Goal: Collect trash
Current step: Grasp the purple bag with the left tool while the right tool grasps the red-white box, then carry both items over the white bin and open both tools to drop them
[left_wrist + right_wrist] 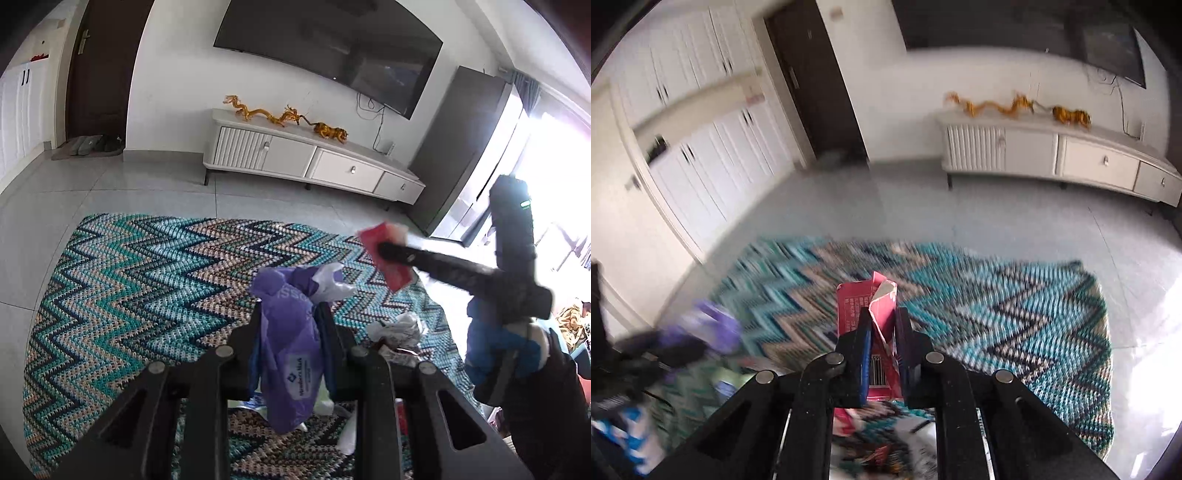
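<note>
My left gripper (290,308) is shut on a purple plastic bag (291,354) and holds it above the zigzag rug (147,280). My right gripper (882,314) is shut on a flattened red carton (864,299). In the left wrist view the right gripper (388,249) reaches in from the right with the red carton (386,254), just right of and above the bag's mouth. In the right wrist view the purple bag (713,325) is a blur at the lower left.
Crumpled white and red wrappers (397,332) lie on the rug right of the bag. A white TV cabinet (314,158) with gold figurines stands against the far wall under a TV (332,48). A dark door (99,66) and white cupboards (683,129) are at left.
</note>
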